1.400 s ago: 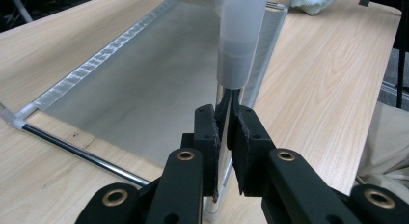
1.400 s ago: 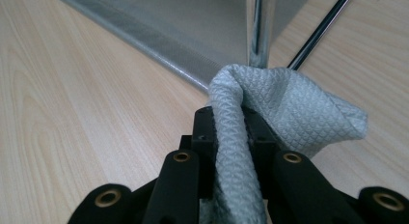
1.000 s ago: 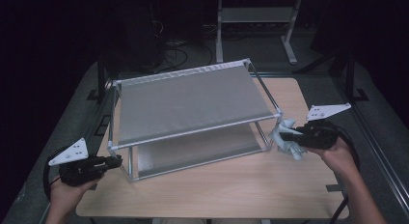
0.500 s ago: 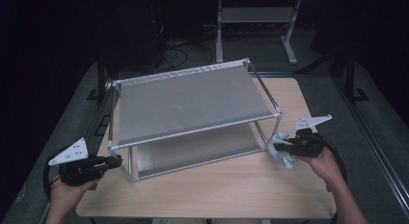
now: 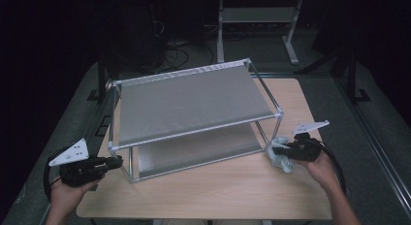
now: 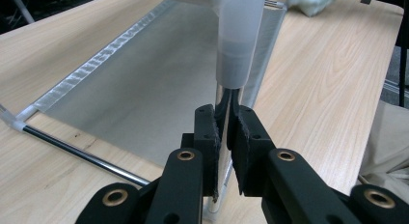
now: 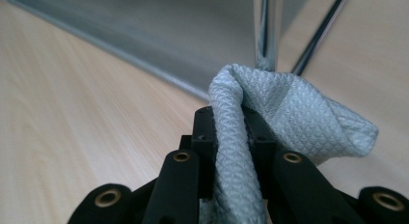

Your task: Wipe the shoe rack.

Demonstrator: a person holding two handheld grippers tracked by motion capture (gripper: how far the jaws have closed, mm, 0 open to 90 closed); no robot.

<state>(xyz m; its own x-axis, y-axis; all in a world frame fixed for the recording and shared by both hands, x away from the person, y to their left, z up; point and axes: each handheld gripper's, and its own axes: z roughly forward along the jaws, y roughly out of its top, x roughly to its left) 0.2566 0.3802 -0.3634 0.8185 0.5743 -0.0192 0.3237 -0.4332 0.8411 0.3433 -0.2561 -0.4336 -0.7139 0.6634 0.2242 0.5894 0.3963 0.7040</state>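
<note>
A two-tier rack with grey fabric shelves and thin metal posts stands on the wooden table. My left gripper is shut on the rack's front-left post, just below its white plastic joint. At the rack's front-right corner, my right gripper is shut on a pale blue-grey cloth. In the right gripper view the cloth bulges out past the jaws, close to the right post.
The rack's lower shelf lies close to the tabletop. A second metal stand stands on the dark floor behind the table. Bare table surface lies in front of the rack, between my hands.
My right gripper has come down with the cloth from beside the upper shelf's corner to near the tabletop by the front-right post. The left gripper has stayed put.
</note>
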